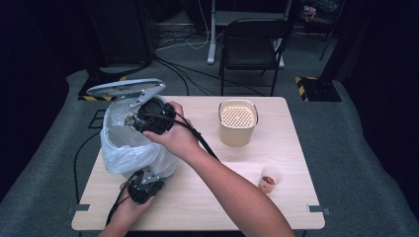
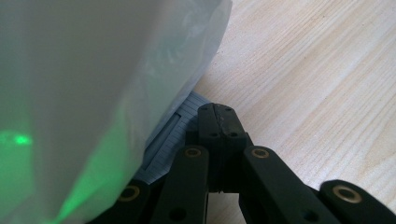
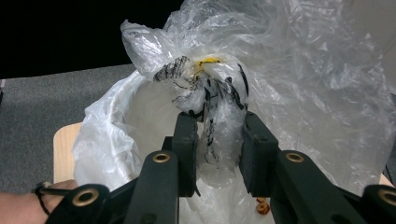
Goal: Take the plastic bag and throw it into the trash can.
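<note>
1. A crumpled plastic wrapper (image 3: 212, 98) is gripped by the right gripper (image 3: 219, 154) over the lined bin (image 1: 129, 143), at the table's nine o'clock.
2. The left gripper (image 2: 218, 122), jaws closed and empty, rests on the bin's pedal (image 2: 170, 140).
3. Judged next: the wrapper released into the bin.

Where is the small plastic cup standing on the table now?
In the high view, the small plastic cup stands near the table's front right, in front of the beige perforated container.

Right gripper (image 3: 218, 154): jaws clamped on a crumpled, black-printed plastic wrapper (image 3: 210, 100) | Position: wrapper held over the opening of a translucent bin liner (image 3: 322, 88) | Lower left: wooden table corner (image 3: 63, 151) seen.
</note>
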